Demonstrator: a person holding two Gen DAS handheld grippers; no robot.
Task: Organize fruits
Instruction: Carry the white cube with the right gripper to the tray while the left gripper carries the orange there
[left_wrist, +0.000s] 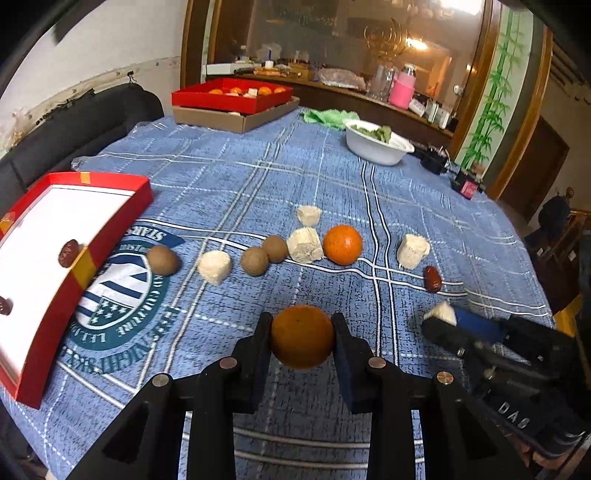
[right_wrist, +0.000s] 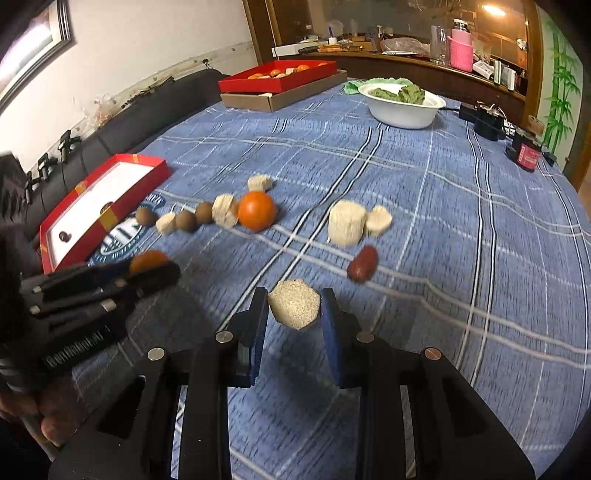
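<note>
My left gripper (left_wrist: 303, 325) is shut on an orange (left_wrist: 303, 336), held just above the blue cloth; it also shows in the right wrist view (right_wrist: 147, 260). My right gripper (right_wrist: 294, 295) is shut on a pale cut chunk (right_wrist: 294, 308); it shows at the right of the left wrist view (left_wrist: 441, 312). On the cloth lie another orange (left_wrist: 342, 244), three brown round fruits (left_wrist: 161, 260), several pale chunks (left_wrist: 214, 266) and a red date (left_wrist: 432, 278). A red tray with a white floor (left_wrist: 110, 221) at the left holds two dates (left_wrist: 68, 253).
A red box of fruit on a cardboard box (left_wrist: 232, 96) stands at the table's far side. A white bowl of greens (left_wrist: 376, 142) and a green cloth (left_wrist: 323, 116) are at the back right. Black chargers (right_wrist: 487, 122) lie near the right edge.
</note>
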